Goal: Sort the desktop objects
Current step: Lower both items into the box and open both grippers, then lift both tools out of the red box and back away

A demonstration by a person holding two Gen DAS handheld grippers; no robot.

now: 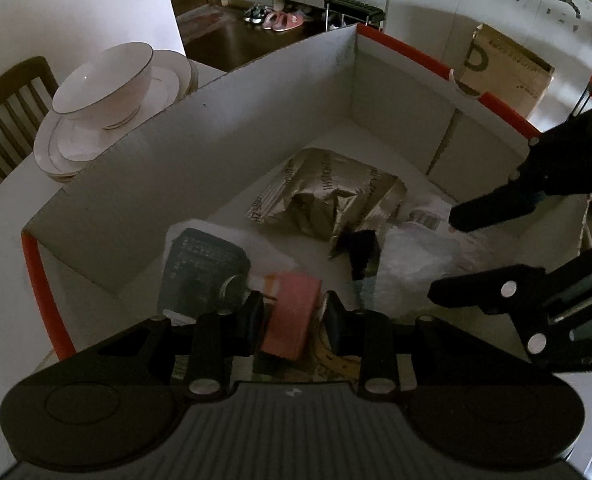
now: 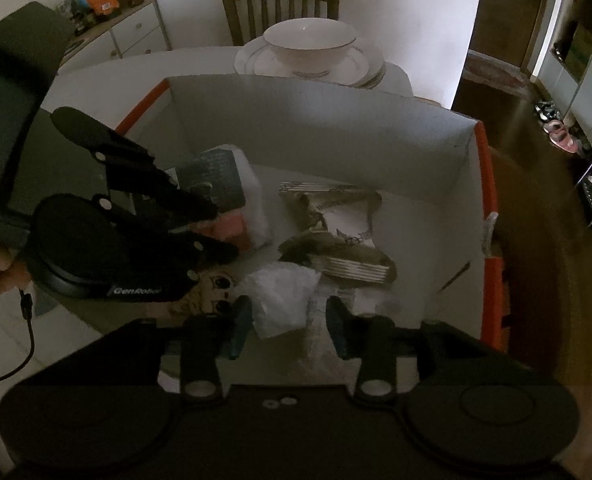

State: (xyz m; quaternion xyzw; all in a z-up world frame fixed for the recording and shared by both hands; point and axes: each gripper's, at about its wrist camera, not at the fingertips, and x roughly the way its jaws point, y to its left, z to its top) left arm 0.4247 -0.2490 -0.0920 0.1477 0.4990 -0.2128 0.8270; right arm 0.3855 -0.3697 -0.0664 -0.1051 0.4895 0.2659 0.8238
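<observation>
In the left wrist view, the left gripper [image 1: 292,316] is reaching into the cardboard box [image 1: 224,128] with its fingers closing on a pink packet [image 1: 290,320] — held there, I judge, to be dropped among the sorted wrappers. In the right wrist view, the right gripper [image 2: 290,322] is hanging over the same box with fingers apart, pressing nothing — a white crumpled bag [image 2: 282,296] is lying loose just beyond them, probably let go.

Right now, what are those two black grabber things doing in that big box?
A person is tidying things into a white cardboard box with an orange rim, holding a grabber in each hand. The left gripper has a pink packet between its fingers, low inside the box. The right gripper is open above a crumpled clear plastic bag. A gold foil bag already lies on the bottom.
</observation>
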